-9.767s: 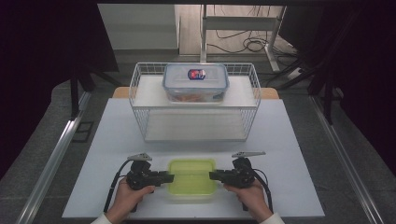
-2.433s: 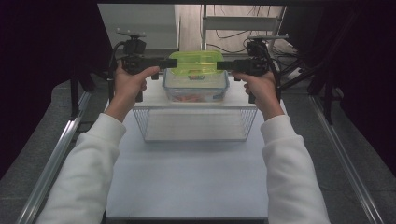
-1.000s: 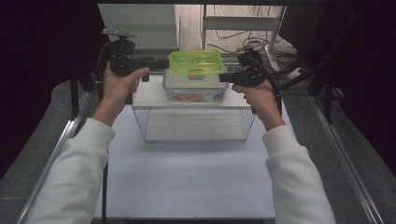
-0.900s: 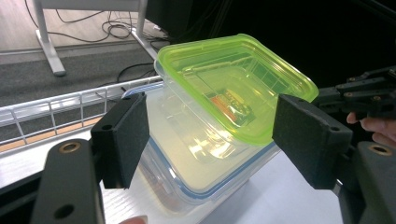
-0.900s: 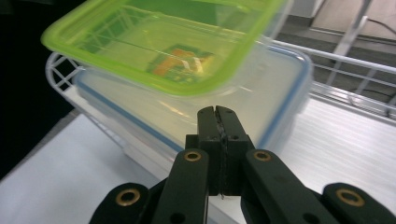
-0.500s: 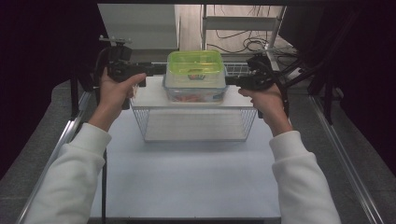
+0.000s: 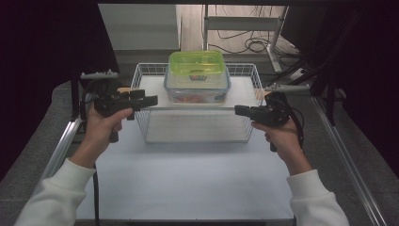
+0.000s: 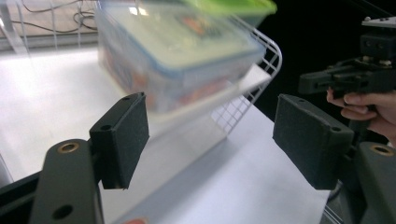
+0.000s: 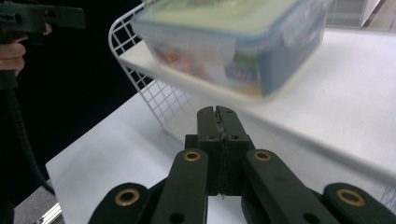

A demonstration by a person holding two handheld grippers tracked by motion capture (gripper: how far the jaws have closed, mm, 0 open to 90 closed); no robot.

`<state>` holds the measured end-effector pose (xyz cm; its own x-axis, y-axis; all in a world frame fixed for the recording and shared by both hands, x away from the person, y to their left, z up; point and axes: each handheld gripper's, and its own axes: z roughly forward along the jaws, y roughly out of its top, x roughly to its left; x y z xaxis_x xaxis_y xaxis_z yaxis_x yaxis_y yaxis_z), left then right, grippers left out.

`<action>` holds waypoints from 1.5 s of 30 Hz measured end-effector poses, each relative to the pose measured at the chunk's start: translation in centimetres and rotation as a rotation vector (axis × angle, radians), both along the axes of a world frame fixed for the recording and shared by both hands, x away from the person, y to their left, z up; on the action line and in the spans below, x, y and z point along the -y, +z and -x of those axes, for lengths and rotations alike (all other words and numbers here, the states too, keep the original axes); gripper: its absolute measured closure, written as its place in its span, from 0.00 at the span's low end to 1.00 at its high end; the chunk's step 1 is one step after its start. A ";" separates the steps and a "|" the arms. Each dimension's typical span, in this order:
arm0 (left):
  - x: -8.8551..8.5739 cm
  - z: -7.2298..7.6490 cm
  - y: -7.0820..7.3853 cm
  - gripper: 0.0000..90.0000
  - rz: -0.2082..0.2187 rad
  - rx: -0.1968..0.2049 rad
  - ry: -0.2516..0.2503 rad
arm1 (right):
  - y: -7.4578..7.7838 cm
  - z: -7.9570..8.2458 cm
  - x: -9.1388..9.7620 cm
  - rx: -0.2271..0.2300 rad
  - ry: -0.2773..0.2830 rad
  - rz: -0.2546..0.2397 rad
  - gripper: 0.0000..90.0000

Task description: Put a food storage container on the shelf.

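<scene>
crosswise, green container (image 7: 196, 64) atop clear lidded box (image 7: 197, 89), long axis left-right

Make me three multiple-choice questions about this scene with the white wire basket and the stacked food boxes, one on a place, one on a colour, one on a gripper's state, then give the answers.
1. Where does the lime green plastic container sit?
A. On the white table in front of the basket
B. On top of the clear lidded plastic box
C. Between the left gripper's jaws

2. What colour is the rim of the clear box's lid?
A. Red
B. Black
C. Blue

3. How do the right gripper's jaws stand?
A. Shut on nothing
B. Wide open
C. Clamped on the basket wire

Answers:
1 B: the high view shows the lime green plastic container stacked on the clear lidded plastic box, inside the white wire basket.
2 C: the right gripper view shows a blue band around the lid.
3 A: the right gripper has its pads pressed together with nothing between, while the left gripper is open.
</scene>
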<state>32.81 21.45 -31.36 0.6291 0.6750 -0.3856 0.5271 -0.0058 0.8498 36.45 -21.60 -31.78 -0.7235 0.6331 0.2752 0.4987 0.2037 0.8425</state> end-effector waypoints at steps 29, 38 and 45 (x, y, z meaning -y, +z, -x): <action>0.7 7.4 -16.2 0.26 -0.159 -0.137 -0.083 | -13.4 5.8 1.7 -0.071 0.025 0.079 0.51; 0.2 7.4 -16.3 0.26 -0.141 -0.141 -0.071 | -13.5 5.8 1.5 -0.075 0.026 0.085 0.49; 0.5 7.4 -16.4 0.26 -0.149 -0.143 -0.078 | -13.8 5.7 1.7 -0.084 0.019 0.075 0.46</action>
<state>25.43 20.96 -47.77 0.6280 0.6825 -0.3740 0.6352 -0.1718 0.7530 30.73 -23.26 -45.62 -0.7117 0.6408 0.2878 0.5624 0.2743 0.7800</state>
